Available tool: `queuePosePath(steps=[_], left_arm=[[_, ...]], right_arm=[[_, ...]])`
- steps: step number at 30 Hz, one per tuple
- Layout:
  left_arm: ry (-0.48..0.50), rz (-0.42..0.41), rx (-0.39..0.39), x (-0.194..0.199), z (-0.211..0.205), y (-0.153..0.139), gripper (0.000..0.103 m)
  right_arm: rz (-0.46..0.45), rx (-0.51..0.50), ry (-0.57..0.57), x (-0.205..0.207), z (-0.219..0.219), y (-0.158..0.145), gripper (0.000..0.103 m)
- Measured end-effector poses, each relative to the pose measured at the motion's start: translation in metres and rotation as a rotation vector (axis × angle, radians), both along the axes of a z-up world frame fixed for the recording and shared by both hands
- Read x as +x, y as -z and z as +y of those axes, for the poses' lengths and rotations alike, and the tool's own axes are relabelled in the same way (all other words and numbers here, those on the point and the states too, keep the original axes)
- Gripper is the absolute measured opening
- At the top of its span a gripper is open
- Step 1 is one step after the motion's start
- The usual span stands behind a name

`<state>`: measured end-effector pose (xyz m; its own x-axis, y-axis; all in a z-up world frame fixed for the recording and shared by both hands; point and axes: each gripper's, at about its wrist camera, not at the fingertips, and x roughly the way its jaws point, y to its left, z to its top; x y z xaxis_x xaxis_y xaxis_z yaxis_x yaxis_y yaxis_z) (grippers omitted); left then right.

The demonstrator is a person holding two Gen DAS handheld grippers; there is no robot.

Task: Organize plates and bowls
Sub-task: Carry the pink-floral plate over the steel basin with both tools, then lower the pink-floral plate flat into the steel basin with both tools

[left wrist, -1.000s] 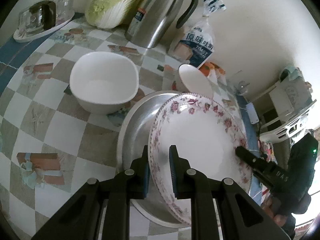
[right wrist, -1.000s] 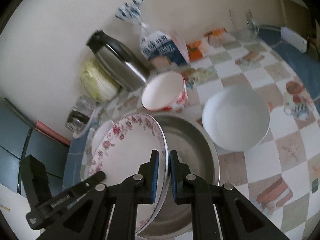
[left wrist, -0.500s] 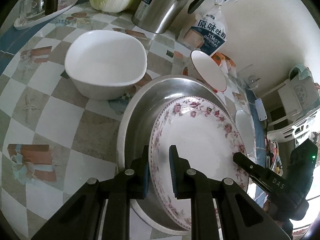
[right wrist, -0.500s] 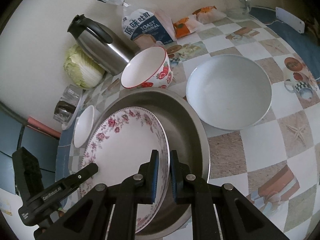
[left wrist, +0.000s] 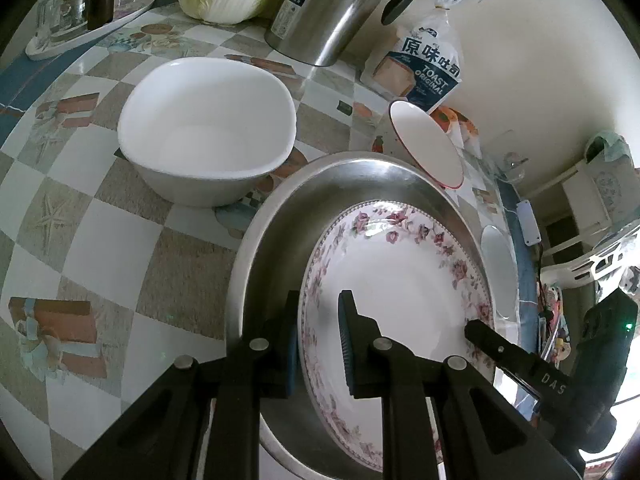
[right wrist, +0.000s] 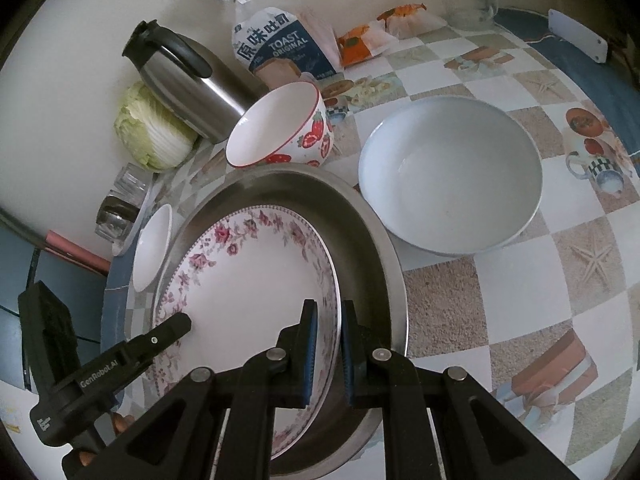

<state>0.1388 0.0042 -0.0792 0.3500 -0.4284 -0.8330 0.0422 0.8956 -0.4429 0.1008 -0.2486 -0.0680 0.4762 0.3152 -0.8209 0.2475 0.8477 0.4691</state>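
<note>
1. White bowl point(left wrist: 208, 136) and strawberry bowl point(right wrist: 284, 128) crowd the metal basin's point(left wrist: 264, 240) far rim.
2. Thermos point(right wrist: 188, 84), cabbage point(right wrist: 152, 132) and bread bag point(right wrist: 280, 48) block the wall side.
3. Bare checked surface point(left wrist: 100, 248) lies left of the basin.

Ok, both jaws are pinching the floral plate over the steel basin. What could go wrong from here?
1. The floral plate is held only at its rim by the left gripper and right gripper; uneven release could let it slide or clank into the steel basin.
2. It sits tilted, so one edge may strike first and chip.
3. The strawberry bowl leans against the basin's rim; a jolt might shift it.
</note>
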Motion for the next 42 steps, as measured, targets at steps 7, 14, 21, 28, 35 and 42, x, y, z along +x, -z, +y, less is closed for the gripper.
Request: queuePosePath(steps=[7,14,21,28,35,42], left_arm=[[-0.014,-0.004,0.011,0.000,0.002,-0.001,0.017],[-0.014,-0.010,0.033,-0.001,0.002,-0.002,0.017],[0.005,-0.013,0.064,-0.001,-0.004,-0.001,0.017],[0.007,-0.027,0.095,0.002,-0.008,-0.001,0.019],[0.032,-0.035,0.151,0.005,-0.017,0.000,0.020],[0.037,-0.026,0.158,0.004,-0.018,0.000,0.021]], right_arm=[[0.012,-0.011,-0.012,0.001,0.003,0.004,0.012],[0.019,-0.013,-0.026,0.004,0.006,0.006,0.012],[0.012,-0.030,-0.018,0.002,0.006,0.005,0.012],[0.011,-0.075,-0.032,0.004,0.009,0.002,0.012],[0.010,-0.121,-0.035,0.004,0.010,0.000,0.012],[0.008,-0.123,-0.036,0.003,0.011,-0.001,0.012]])
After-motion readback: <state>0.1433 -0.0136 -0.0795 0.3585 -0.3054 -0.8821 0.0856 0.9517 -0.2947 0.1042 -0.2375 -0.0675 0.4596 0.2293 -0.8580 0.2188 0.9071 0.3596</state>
